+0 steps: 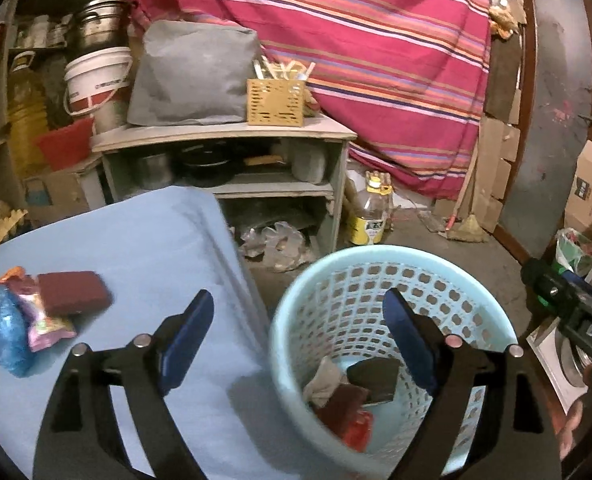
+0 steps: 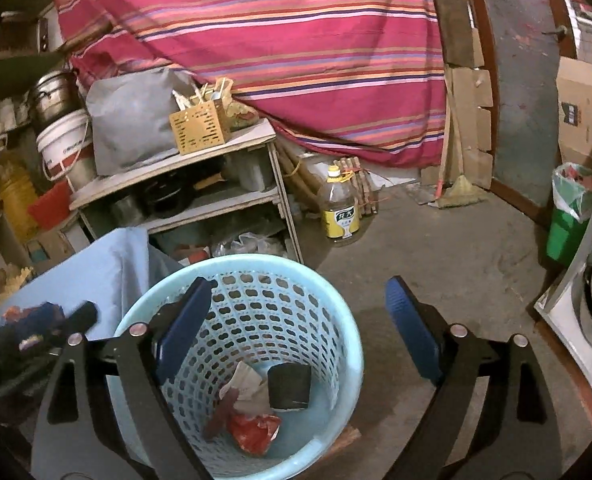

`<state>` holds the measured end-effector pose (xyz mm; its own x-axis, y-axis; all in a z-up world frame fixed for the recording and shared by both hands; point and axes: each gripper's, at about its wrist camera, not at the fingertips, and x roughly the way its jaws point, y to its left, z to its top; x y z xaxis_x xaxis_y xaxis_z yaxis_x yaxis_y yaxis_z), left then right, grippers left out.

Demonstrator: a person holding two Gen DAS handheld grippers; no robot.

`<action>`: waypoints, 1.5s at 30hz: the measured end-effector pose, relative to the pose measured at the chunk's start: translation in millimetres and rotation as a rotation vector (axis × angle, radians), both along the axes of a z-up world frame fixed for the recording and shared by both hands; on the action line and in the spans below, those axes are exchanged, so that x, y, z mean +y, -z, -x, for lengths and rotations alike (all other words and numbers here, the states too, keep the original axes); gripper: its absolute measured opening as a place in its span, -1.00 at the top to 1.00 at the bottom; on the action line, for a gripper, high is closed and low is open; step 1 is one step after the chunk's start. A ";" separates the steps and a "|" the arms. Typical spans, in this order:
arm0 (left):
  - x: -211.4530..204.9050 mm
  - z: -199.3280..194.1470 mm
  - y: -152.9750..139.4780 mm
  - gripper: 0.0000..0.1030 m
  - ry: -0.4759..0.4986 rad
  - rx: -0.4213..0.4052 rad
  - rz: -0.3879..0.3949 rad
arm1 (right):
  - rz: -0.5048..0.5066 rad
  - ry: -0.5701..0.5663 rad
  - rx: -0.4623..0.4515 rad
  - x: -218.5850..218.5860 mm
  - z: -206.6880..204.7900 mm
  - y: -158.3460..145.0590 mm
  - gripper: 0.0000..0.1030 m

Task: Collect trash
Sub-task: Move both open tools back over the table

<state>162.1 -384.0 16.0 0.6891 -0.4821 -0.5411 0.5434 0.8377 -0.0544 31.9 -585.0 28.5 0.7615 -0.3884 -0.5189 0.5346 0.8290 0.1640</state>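
Note:
A light blue perforated basket (image 1: 296, 304) (image 2: 338, 320) stands on the floor beside a table draped in blue cloth (image 1: 144, 232). Inside lie a dark block (image 2: 289, 386), crumpled paper (image 2: 248, 380) and a red wrapper (image 2: 254, 428). On the cloth at the left rest a maroon block (image 1: 74, 292), a blue wrapper (image 1: 8, 336) and a pink wrapper (image 1: 44, 320). My left gripper (image 1: 298, 336) is open, straddling the table edge and basket rim, nothing between its fingers. My right gripper (image 2: 298, 320) is open over the basket's right side, empty.
A grey shelf unit (image 1: 224, 136) with a bag and a yellow perforated box (image 1: 276, 102) stands behind the table. An oil bottle (image 2: 339, 210) sits on the concrete floor under a striped red cloth (image 2: 256, 40). A green lined bin (image 2: 568, 216) stands at right.

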 end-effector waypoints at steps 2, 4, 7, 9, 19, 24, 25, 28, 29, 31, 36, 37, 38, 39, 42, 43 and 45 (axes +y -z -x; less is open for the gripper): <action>16.9 -2.0 -4.4 -0.75 -0.029 -0.012 0.002 | 0.005 -0.013 0.006 7.6 -6.6 -1.1 -0.74; 38.8 -5.0 -9.1 -0.75 -0.058 -0.021 0.003 | 0.010 -0.032 0.007 16.2 -13.0 -3.2 -0.77; 74.2 -8.3 -15.0 -0.75 -0.099 -0.043 -0.013 | 0.040 -0.061 0.016 34.1 -24.1 -6.9 -0.84; 104.5 -10.9 -19.0 -0.77 -0.139 -0.070 -0.041 | 0.053 -0.087 0.021 47.5 -32.5 -8.2 -0.87; 242.9 -47.9 -7.7 -0.91 -0.355 -0.069 -0.126 | 0.101 -0.213 0.036 130.9 -78.4 -10.7 -0.92; 300.5 -69.4 2.1 -0.91 -0.442 -0.036 -0.099 | 0.075 -0.295 0.022 174.3 -105.8 -12.3 -0.92; 310.8 -75.6 6.0 -0.92 -0.455 -0.030 -0.104 | 0.072 -0.308 0.027 182.2 -111.3 -11.8 -0.92; 336.1 -93.0 24.5 -0.92 -0.491 0.016 -0.119 | 0.086 -0.344 0.054 209.4 -130.1 -6.9 -0.92; 343.6 -99.6 30.6 -0.92 -0.498 0.045 -0.125 | 0.094 -0.356 0.062 217.3 -135.2 -5.3 -0.92; 355.5 -110.6 41.4 -0.92 -0.506 0.102 -0.131 | 0.107 -0.374 0.076 230.2 -142.8 -3.1 -0.92; 361.9 -115.0 52.9 -0.92 -0.473 0.138 -0.139 | 0.132 -0.419 0.108 256.3 -156.5 4.8 -0.92; 361.5 -116.1 55.1 -0.92 -0.464 0.137 -0.143 | 0.135 -0.426 0.114 259.8 -158.3 6.6 -0.92; 360.4 -117.5 56.9 -0.92 -0.457 0.139 -0.150 | 0.140 -0.433 0.123 263.7 -160.3 8.6 -0.92; 359.4 -119.9 60.2 -0.92 -0.448 0.145 -0.162 | 0.143 -0.438 0.127 266.0 -161.5 9.8 -0.92; 359.9 -128.7 66.1 -0.92 -0.438 0.185 -0.167 | 0.139 -0.445 0.127 271.1 -162.8 11.1 -0.92; 358.7 -130.0 66.3 -0.91 -0.436 0.187 -0.168 | 0.134 -0.445 0.125 272.7 -163.3 11.4 -0.92; 355.7 -131.3 66.3 -0.91 -0.436 0.171 -0.190 | 0.114 -0.446 0.119 273.2 -165.2 11.2 -0.92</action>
<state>293.4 -28.3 -50.3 0.6985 -0.0518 -0.7137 0.1378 0.9885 0.0631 197.1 -311.8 17.3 0.8047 -0.0969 -0.5857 0.1323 0.9910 0.0178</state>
